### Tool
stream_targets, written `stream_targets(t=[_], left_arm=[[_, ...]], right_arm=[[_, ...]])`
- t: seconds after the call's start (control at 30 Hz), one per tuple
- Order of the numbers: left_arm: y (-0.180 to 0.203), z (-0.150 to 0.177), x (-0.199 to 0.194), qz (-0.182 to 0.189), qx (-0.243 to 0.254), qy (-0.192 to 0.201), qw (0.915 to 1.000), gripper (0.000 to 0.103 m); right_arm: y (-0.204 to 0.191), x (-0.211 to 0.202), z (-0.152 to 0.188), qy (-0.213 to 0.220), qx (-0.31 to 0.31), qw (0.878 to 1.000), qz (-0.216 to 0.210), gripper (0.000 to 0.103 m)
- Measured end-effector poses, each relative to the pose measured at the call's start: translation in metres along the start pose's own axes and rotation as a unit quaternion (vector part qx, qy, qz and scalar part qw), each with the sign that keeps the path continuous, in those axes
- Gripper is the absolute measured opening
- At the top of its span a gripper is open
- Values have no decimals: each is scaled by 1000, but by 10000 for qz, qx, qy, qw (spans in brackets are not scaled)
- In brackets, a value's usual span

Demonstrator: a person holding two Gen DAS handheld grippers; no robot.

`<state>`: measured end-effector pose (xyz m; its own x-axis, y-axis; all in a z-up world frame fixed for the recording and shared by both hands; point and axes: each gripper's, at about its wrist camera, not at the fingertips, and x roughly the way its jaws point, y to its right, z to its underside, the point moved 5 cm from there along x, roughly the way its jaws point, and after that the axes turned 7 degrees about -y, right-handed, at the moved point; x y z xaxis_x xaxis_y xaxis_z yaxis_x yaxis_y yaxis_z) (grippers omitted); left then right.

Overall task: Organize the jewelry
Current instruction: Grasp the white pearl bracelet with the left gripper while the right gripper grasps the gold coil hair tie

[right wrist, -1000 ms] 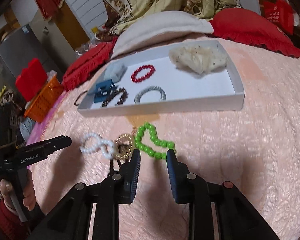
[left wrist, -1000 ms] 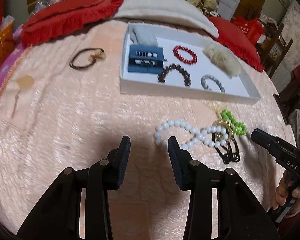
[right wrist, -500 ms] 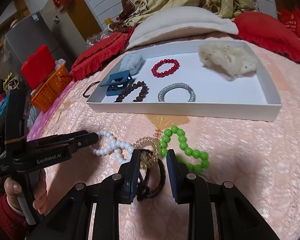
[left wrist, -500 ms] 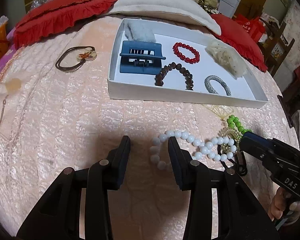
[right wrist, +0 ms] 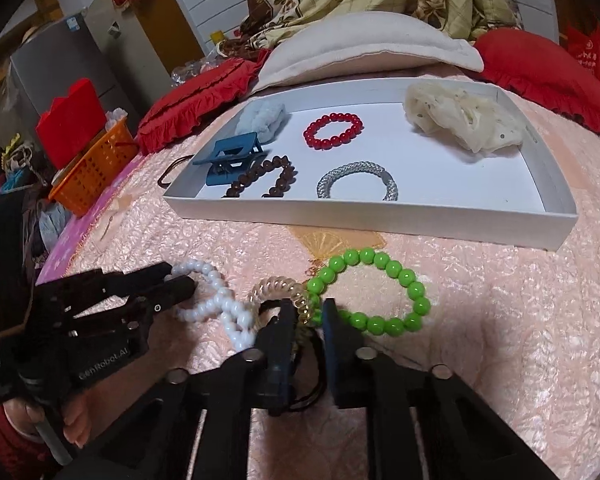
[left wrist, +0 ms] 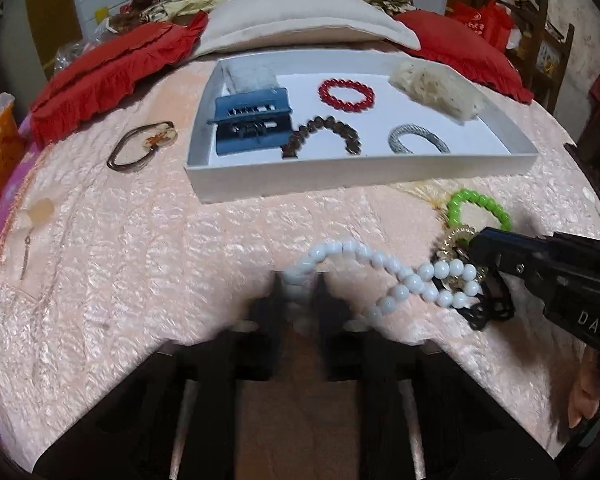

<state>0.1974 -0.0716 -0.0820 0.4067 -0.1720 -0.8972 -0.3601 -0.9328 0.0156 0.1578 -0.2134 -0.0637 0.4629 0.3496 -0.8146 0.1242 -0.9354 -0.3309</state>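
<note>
the left gripper has its jaws narrowed around one end of the white bead strand, beads sitting between them; motion blur hides whether they truly clamp. the right gripper has its jaws close together astride the clear coil hair tie, which sits between them, apparently pinched.

just ahead and right of the right jaws lies the green bead bracelet, touching the coil tie; under them a black hair tie loops out. to their left the white strand twists across the coil (the whole heap is tangled).

likely trouble: lifting either piece could drag the others along, or the two grippers pulling opposite ways could strain or snap an elastic. beads may also roll out of a loose pinch.

further ahead of both jaws stands the white tray, its near wall a lip to clear; open floor remains at its right front, beside the silver bracelet. the pink bedspread is bare left of the left jaws.
</note>
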Motion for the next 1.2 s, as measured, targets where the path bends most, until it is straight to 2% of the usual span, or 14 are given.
stream_targets(t=[0.3,0.83,1.07,1.2], left_arm=[[-7,21,-34,219,-300,63,9993,8],[-2,31,-141,-142,6,1105,9938,8],[-6,26,-179,193,-113,1358,9905,8],[-8,18,-188,418,-166,1360,9897,8]], right_arm=[[1,-46,12,441,214,9988,-36,9],[-2,-96,36,804,392,9959,-140,9],[-5,-111,41,951,411,9945,-171,9],[-4,-113,42,977,415,9942,-177,9]])
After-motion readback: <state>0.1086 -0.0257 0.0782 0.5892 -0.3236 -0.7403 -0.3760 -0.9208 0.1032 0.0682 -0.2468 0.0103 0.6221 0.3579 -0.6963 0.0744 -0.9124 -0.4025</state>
